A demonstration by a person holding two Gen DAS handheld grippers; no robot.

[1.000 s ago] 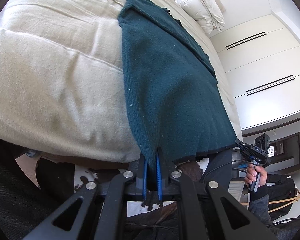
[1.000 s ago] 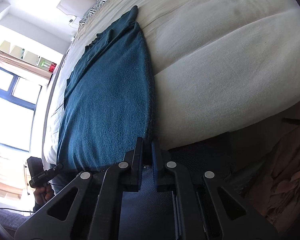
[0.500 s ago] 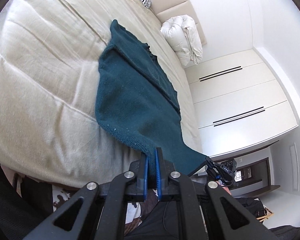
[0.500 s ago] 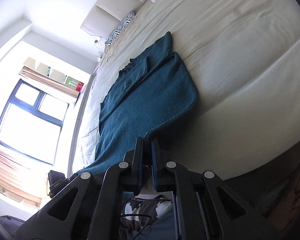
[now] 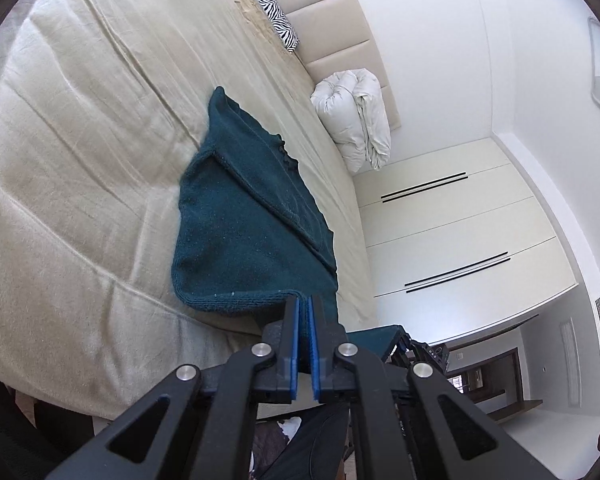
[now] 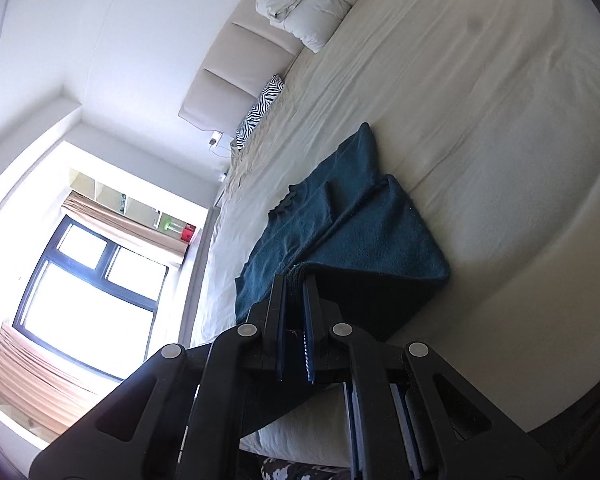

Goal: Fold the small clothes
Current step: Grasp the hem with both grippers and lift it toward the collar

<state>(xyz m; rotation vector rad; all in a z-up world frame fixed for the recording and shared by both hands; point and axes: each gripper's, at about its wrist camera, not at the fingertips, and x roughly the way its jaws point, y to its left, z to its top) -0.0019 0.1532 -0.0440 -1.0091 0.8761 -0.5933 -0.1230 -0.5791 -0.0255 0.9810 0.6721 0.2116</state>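
Note:
A dark teal knitted garment [image 5: 244,220] lies on the beige bed [image 5: 72,168], its far part flat and its near hem lifted. My left gripper [image 5: 305,300] is shut on one corner of the hem. My right gripper [image 6: 294,278] is shut on the other corner of the same hem [image 6: 364,240], held above the mattress [image 6: 480,112]. The lifted hem bends over the flat part of the garment. The right gripper also shows in the left wrist view [image 5: 410,346], low at the right, with the hem stretched toward it.
A rolled white duvet [image 5: 356,120] and a zebra-print pillow [image 5: 274,10] lie by the padded headboard [image 5: 332,48]. White wardrobe doors [image 5: 452,232] stand to one side, a bright window [image 6: 84,280] to the other. The bed's near edge is just below both grippers.
Both grippers have risen and moved forward over the bed with the hem. The garment, which hung over the bed edge, now bends over itself on the mattress.

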